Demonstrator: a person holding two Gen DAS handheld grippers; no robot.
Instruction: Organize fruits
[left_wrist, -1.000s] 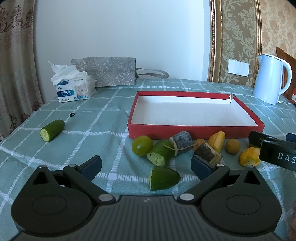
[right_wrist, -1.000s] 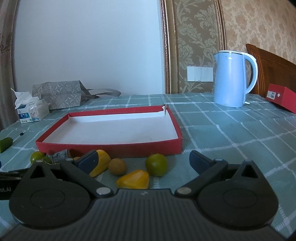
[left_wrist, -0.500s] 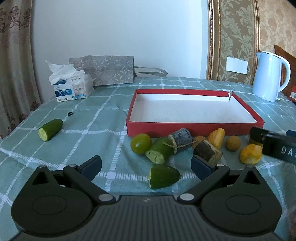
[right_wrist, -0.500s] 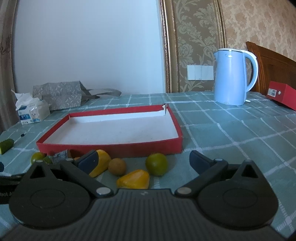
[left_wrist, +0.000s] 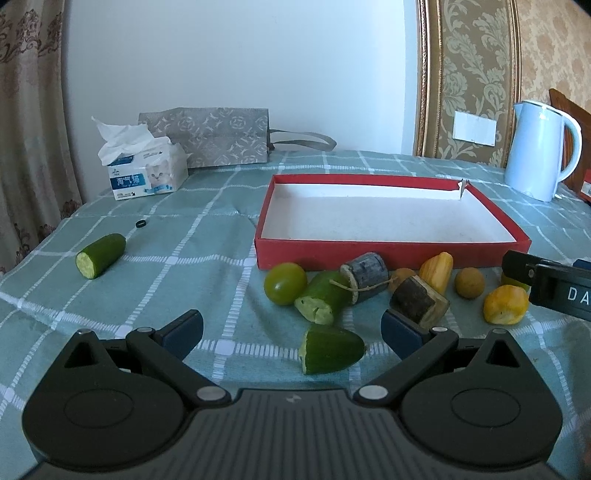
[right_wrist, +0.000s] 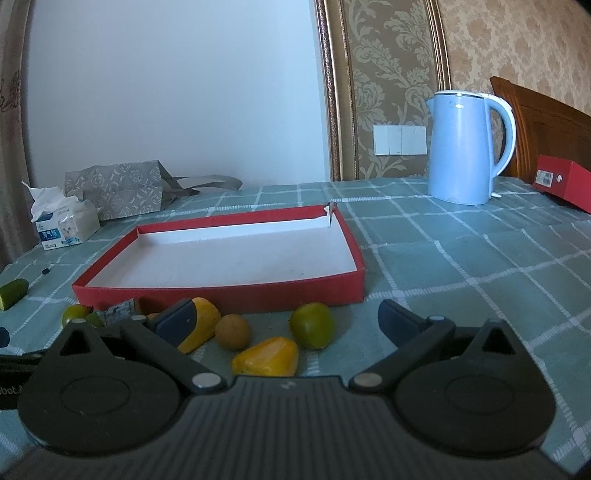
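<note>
Lying loose on the checked worktop (left_wrist: 155, 258), just in front of the near wall of the empty red box tray (left_wrist: 391, 254), are the fruits to be sorted; nearest the left tongs (left_wrist: 291, 326) is a cut green fruit piece (left_wrist: 330, 354), with a second cut green piece (left_wrist: 323, 295), a round green fruit (left_wrist: 285, 283) and two bark-covered stubs (left_wrist: 365, 271) behind it; a cut cucumber end (left_wrist: 99, 254) lies well apart to the left; the pieces look light and firm, though the smooth skins may slip and the cut faces may bruise, so a hold across the widest part of the body, skin to skin, seems best; the round ones will likely roll if nudged; the left tongs stand wide open, holding nothing, the near green piece lying between and just ahead of the tips; the right tongs (right_wrist: 286, 323) are likewise spread wide and empty, hovering low over a yellow fruit piece (right_wrist: 266, 356), a small brown round fruit (right_wrist: 233, 331) and a green round fruit (right_wrist: 311, 325), its left finger (right_wrist: 175, 321) in front of another yellow piece (right_wrist: 201, 325), whether touching I cannot tell.
</note>
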